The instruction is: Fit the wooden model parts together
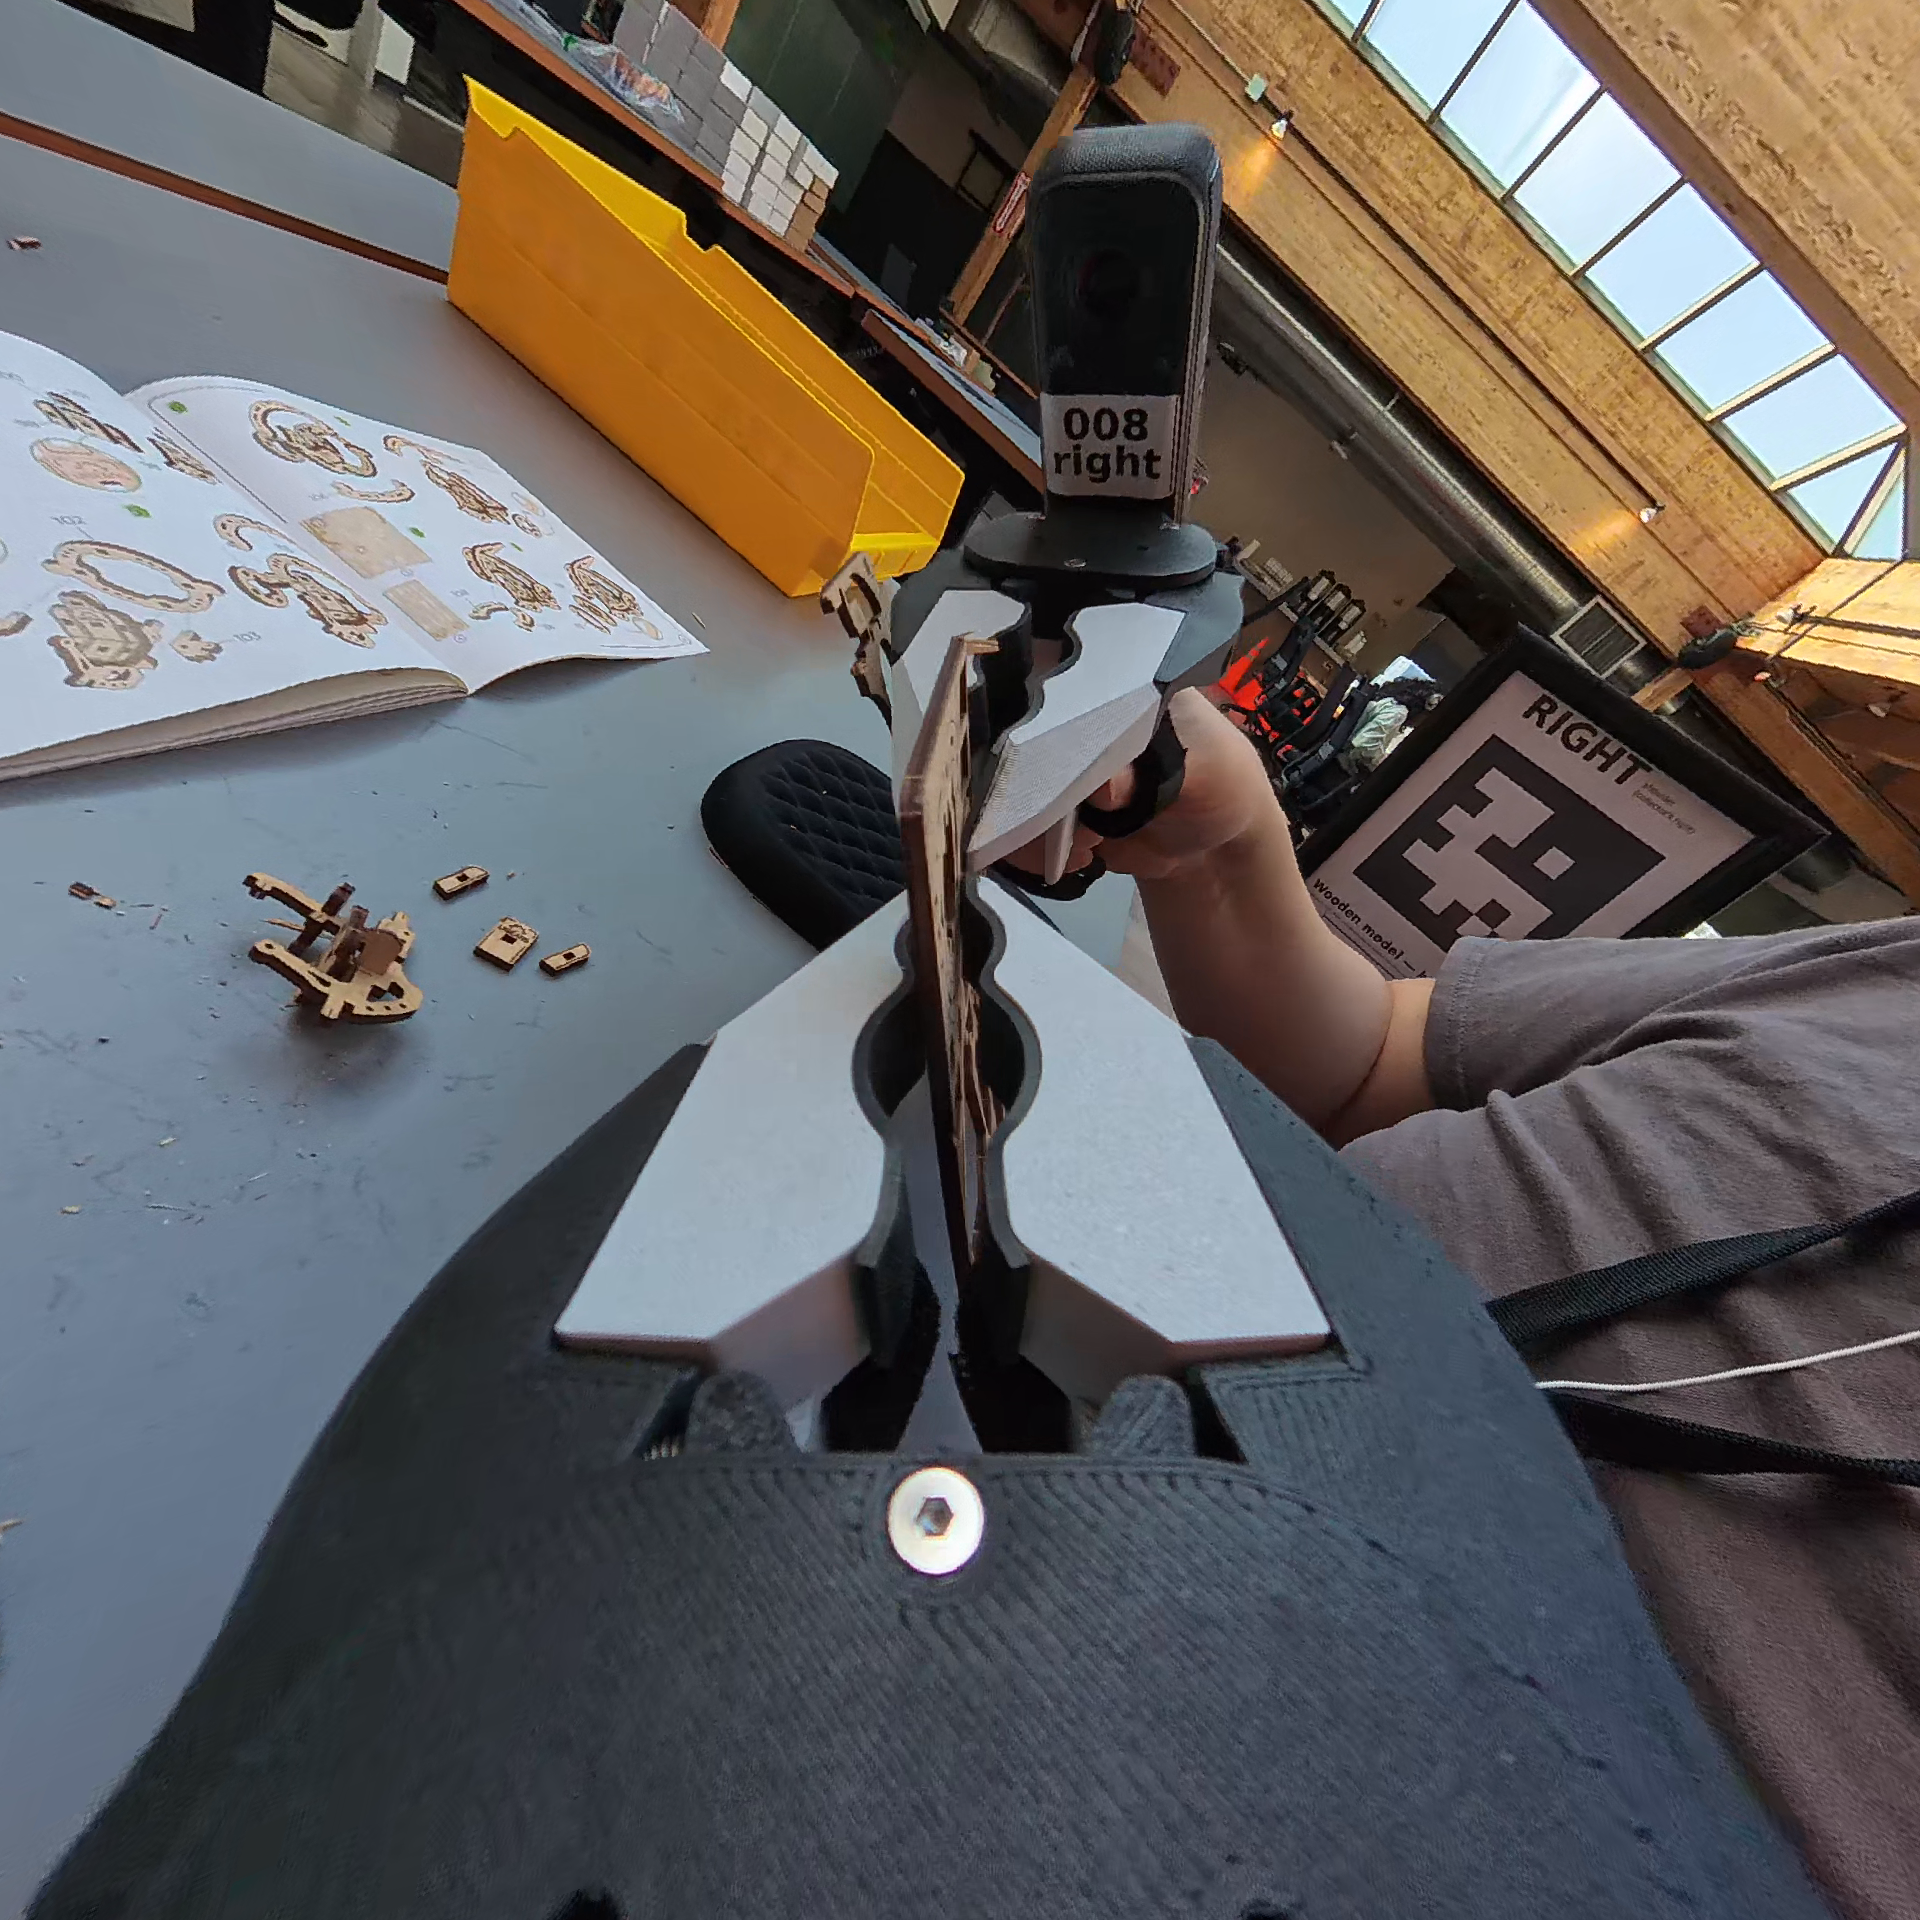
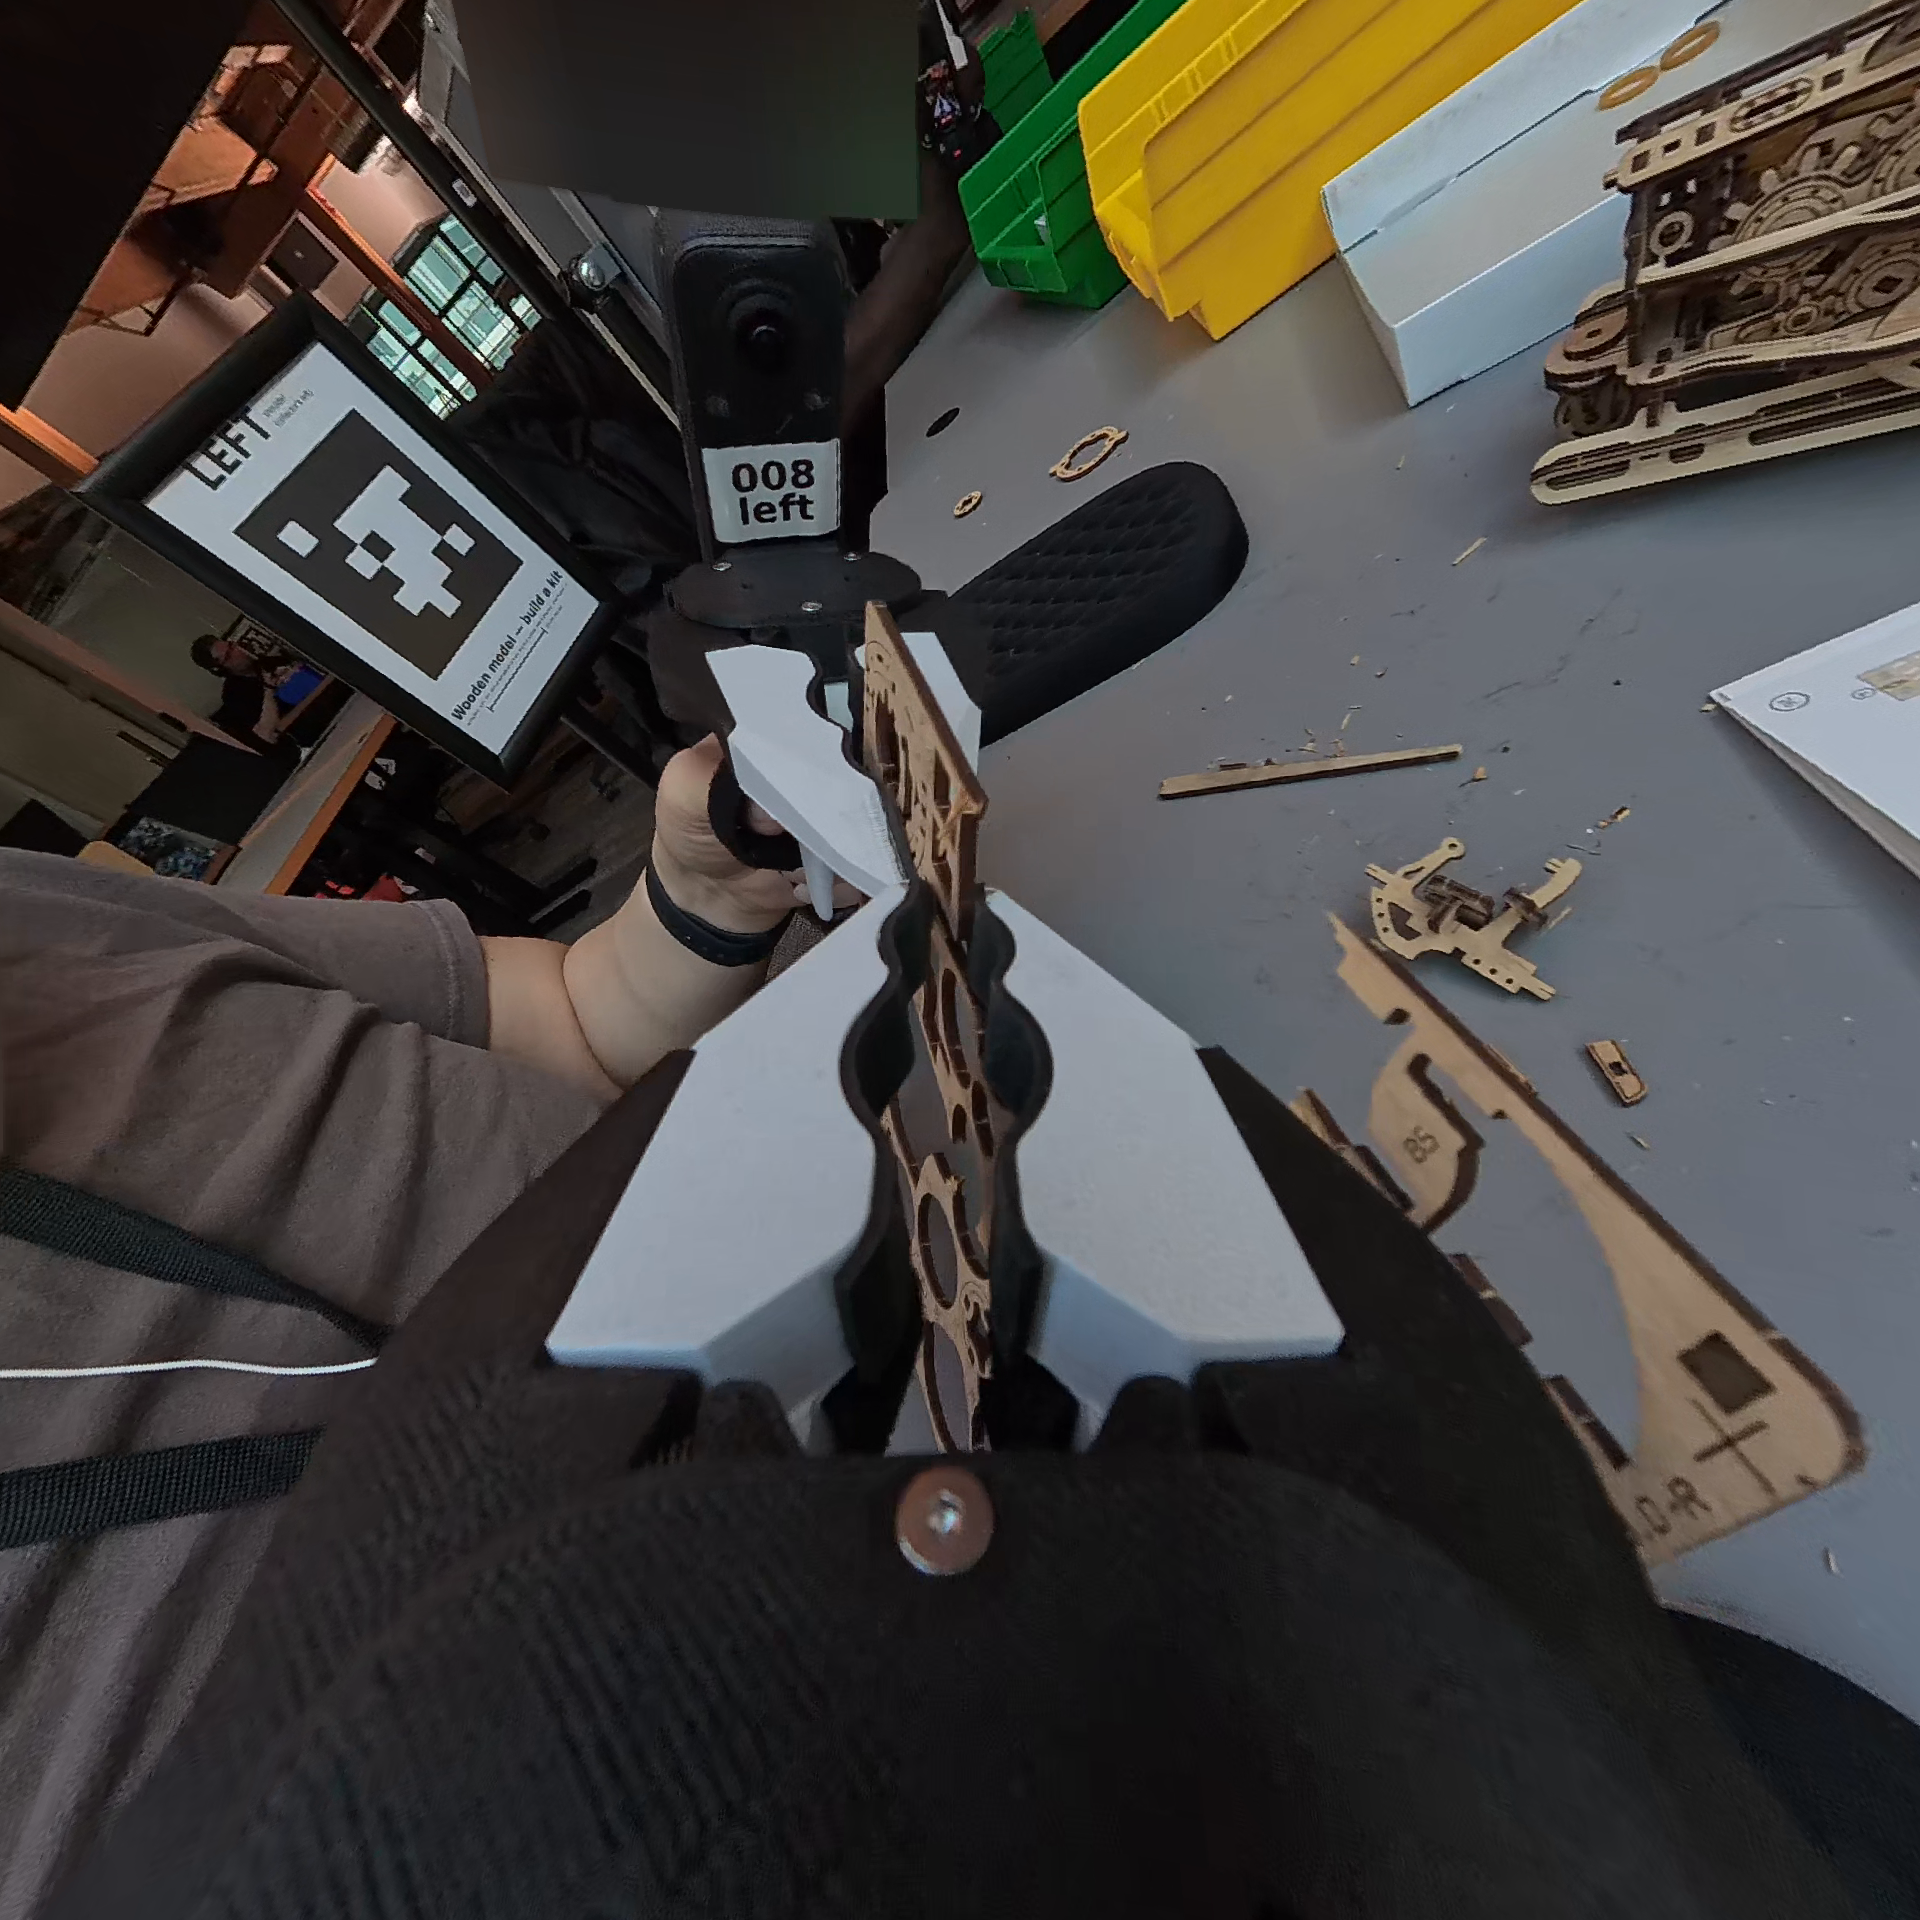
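Note:
A thin laser-cut wooden sheet (image 1: 938, 831) with cut-outs is held edge-on between both grippers, above the grey table (image 1: 312, 1195). My left gripper (image 1: 940, 920) is shut on its near end. My right gripper (image 1: 987, 675) faces it and is shut on the far end. In the right wrist view the same sheet (image 2: 928, 800) runs from my right gripper (image 2: 940, 920) to the left gripper (image 2: 873, 717). A small wooden sub-assembly (image 1: 338, 951) lies on the table to the left, with a few small loose pieces (image 1: 506, 942) beside it; the sub-assembly also shows in the right wrist view (image 2: 1465, 914).
An open instruction booklet (image 1: 260, 540) and a yellow bin (image 1: 665, 343) lie at the back left. A black mesh pad (image 2: 1101, 582) is under the grippers. A large wooden offcut sheet (image 2: 1621, 1299), a wood strip (image 2: 1309, 769), a built wooden model (image 2: 1756, 260), a white box (image 2: 1475, 239) and a green bin (image 2: 1029, 197) lie to the right.

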A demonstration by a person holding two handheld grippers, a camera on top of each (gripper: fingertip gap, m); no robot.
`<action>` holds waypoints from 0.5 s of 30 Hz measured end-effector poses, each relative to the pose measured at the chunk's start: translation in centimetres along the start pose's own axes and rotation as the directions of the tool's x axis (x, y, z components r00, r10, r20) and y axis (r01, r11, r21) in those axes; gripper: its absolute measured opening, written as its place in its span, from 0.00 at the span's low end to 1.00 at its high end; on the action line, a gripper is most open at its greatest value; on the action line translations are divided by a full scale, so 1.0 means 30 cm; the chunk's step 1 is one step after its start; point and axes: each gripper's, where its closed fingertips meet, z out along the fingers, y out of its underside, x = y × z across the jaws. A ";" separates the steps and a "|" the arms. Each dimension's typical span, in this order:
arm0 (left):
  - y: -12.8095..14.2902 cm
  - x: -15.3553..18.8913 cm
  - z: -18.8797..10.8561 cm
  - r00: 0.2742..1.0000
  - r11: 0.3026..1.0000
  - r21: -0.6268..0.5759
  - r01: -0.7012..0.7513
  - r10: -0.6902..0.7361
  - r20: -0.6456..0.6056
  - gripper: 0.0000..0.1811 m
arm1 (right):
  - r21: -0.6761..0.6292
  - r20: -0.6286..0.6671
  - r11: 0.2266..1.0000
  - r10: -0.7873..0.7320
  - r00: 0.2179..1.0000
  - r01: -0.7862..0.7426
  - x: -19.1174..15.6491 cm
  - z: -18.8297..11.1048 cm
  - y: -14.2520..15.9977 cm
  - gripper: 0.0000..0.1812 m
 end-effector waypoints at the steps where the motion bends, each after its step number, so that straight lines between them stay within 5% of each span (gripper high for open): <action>1: 0.001 0.000 -0.001 1.000 1.000 0.006 0.002 -0.002 0.006 0.00 | 0.001 0.002 1.000 0.007 1.000 -0.007 0.000 0.001 0.001 0.02; 15: 0.045 -0.056 -0.011 0.997 0.997 0.029 0.074 -0.075 0.006 0.00 | -0.086 -0.123 0.993 -0.096 0.988 0.086 0.058 0.037 0.038 0.05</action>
